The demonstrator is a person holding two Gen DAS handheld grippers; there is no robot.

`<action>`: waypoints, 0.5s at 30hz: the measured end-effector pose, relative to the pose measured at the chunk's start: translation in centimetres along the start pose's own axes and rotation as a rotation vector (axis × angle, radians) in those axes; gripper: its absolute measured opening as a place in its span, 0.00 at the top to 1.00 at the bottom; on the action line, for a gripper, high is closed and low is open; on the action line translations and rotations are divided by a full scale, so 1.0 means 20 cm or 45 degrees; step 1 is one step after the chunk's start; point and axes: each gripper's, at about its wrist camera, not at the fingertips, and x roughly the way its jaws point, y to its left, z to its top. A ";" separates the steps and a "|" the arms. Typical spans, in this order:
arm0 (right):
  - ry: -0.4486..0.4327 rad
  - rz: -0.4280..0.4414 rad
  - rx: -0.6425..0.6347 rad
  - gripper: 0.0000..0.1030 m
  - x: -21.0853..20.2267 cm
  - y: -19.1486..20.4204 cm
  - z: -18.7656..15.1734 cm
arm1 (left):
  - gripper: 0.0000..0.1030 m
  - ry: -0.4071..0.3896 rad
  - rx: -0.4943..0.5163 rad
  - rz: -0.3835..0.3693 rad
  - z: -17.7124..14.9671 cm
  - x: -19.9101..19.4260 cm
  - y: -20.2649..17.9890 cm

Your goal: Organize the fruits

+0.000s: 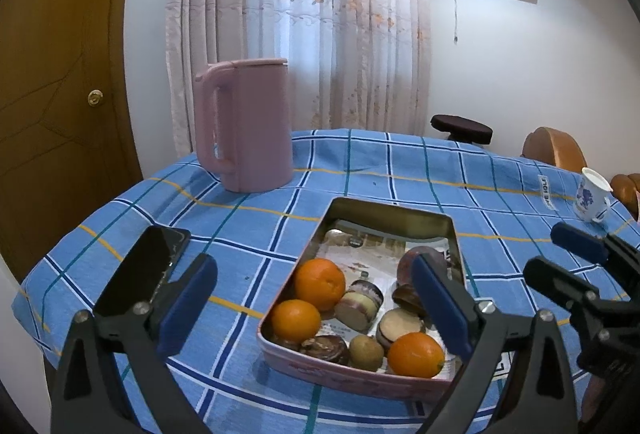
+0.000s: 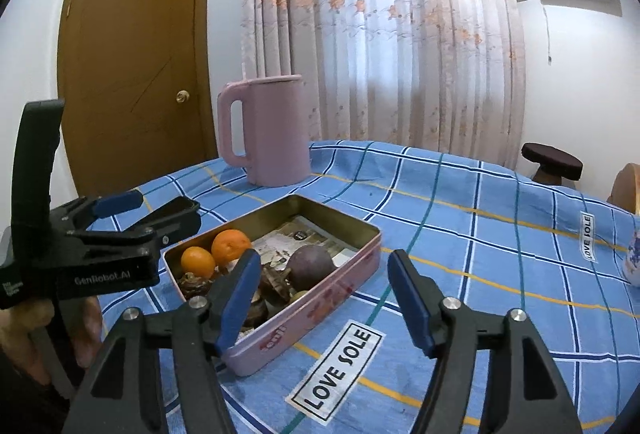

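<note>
Altogether three oranges (image 1: 320, 284); one tin (image 1: 390, 211)

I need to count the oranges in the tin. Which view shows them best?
The left wrist view: it looks down into the tin and shows three oranges. The right wrist view is lower, shows only two, and its tongs partly hide the contents.

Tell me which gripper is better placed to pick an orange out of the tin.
Probably the left gripper: it's open and aimed over the tin, with the oranges between its fingers. The right gripper sits off the tin's corner.
</note>
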 end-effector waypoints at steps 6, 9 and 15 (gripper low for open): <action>-0.017 -0.017 0.037 0.30 -0.03 -0.05 0.00 | 0.03 -0.010 0.013 -0.009 0.00 -0.02 -0.02; -0.027 -0.028 0.054 0.30 -0.04 -0.07 0.00 | 0.03 -0.008 0.018 -0.012 0.00 -0.02 -0.03; -0.034 -0.040 0.061 0.30 -0.06 -0.08 0.00 | 0.02 -0.002 0.030 -0.018 -0.02 -0.02 -0.06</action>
